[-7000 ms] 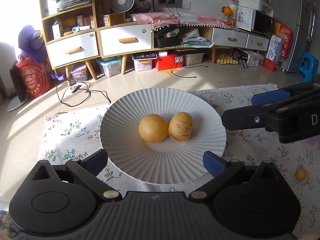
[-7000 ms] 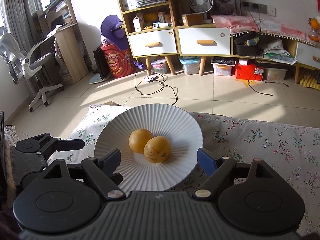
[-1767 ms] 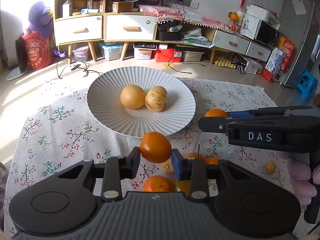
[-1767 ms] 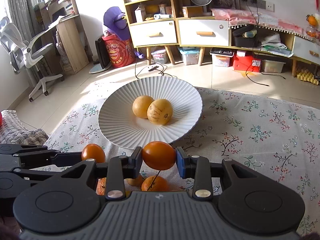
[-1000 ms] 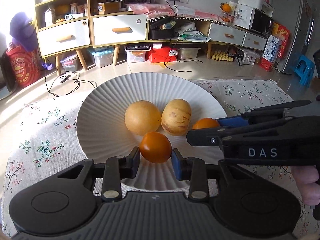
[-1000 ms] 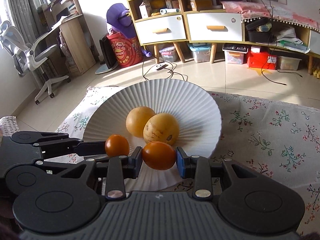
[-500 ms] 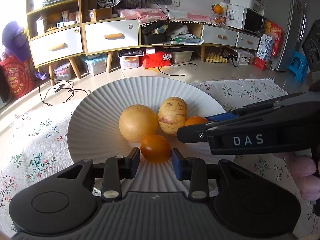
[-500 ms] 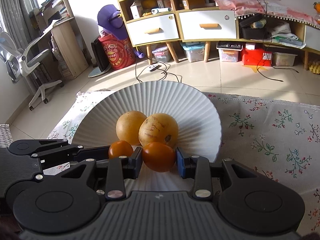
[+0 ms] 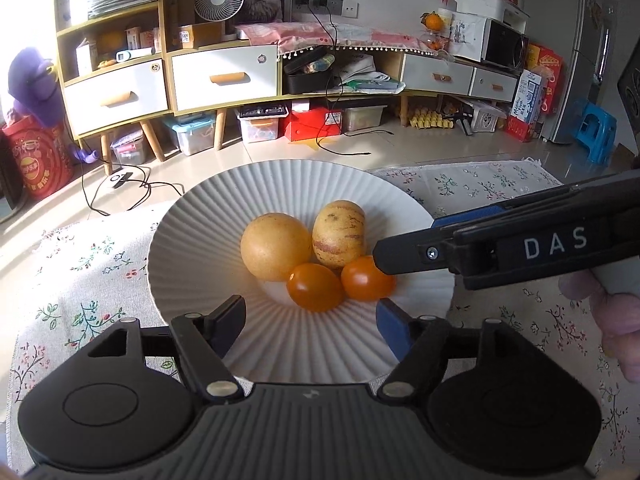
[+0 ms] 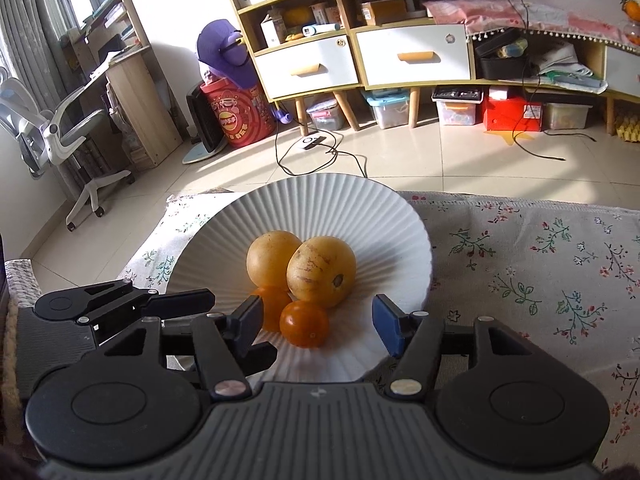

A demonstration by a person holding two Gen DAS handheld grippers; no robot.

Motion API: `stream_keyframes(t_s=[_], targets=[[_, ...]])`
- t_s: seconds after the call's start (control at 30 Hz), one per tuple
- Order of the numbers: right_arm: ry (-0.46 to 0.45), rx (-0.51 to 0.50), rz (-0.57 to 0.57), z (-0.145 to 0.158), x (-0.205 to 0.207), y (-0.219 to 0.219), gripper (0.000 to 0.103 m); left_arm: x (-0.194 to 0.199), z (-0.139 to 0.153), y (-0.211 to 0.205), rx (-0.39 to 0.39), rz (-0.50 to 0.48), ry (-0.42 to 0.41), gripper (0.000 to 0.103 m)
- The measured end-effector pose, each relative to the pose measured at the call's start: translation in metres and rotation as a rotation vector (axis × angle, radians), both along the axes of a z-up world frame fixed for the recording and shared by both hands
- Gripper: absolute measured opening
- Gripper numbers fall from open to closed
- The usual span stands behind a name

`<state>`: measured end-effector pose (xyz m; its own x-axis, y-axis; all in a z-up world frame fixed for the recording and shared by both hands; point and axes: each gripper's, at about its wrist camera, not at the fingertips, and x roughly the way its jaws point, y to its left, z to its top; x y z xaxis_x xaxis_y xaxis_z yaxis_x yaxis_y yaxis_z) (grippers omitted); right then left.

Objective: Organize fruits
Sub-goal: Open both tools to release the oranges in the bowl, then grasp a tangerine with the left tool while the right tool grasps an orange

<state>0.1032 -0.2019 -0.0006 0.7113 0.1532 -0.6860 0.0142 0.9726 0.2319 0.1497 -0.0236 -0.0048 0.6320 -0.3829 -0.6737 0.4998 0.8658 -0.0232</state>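
Observation:
A white ribbed plate [image 9: 200, 240] [image 10: 392, 220] holds two yellow melons [image 9: 276, 246] [image 10: 322, 276] and two small orange fruits. In the left wrist view one orange fruit [image 9: 315, 287] lies just ahead of my open left gripper [image 9: 310, 318], and the other [image 9: 366, 278] lies beside it under the right gripper's finger. In the right wrist view my right gripper [image 10: 316, 322] is open, with an orange fruit [image 10: 304, 323] lying free between its fingers on the plate. The second orange fruit [image 10: 276, 304] is partly hidden behind the right gripper's left finger.
The plate stands on a floral tablecloth [image 9: 80, 280] [image 10: 540, 280]. The left gripper's body [image 10: 100, 304] lies low at the plate's left side. Beyond the table are a tiled floor, shelves with drawers and an office chair [image 10: 60, 128].
Both grippers have opened and let go of their orange fruits, which now lie on the plate in front of the two melons.

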Motion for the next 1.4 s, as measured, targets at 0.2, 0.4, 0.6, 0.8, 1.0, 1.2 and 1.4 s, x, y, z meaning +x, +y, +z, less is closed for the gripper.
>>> stream_keyframes(t_s=[0.2,0.4,0.6,0.8,1.0,1.2,1.4], targets=[[-0.007,-0.009,-0.04,0.014,-0.02,-0.006,0.074,-0.019,0.016,0.001,-0.001,0.013,-0.017,0.082],[0.0,-0.033,-0.063,0.019,-0.045,-0.007,0.089,-0.04,0.025,0.006,0.023,0.02,-0.018,0.093],[0.024,-0.008,-0.094,0.02,-0.062,-0.007,0.094,-0.056,0.022,0.014,0.05,0.058,0.031,0.094],[0.048,-0.052,-0.101,0.016,-0.081,-0.002,0.096,-0.075,0.014,0.025,0.045,0.093,0.053,0.094],[0.026,-0.118,-0.078,0.005,-0.1,0.004,0.096,-0.086,0.005,0.032,0.045,0.107,0.053,0.094],[-0.016,-0.117,-0.034,-0.002,-0.111,0.004,0.097,-0.093,-0.001,0.037,-0.009,0.079,0.059,0.093],[-0.028,-0.136,-0.013,-0.012,-0.109,0.006,0.087,-0.095,-0.011,0.036,-0.069,0.045,0.039,0.08]])
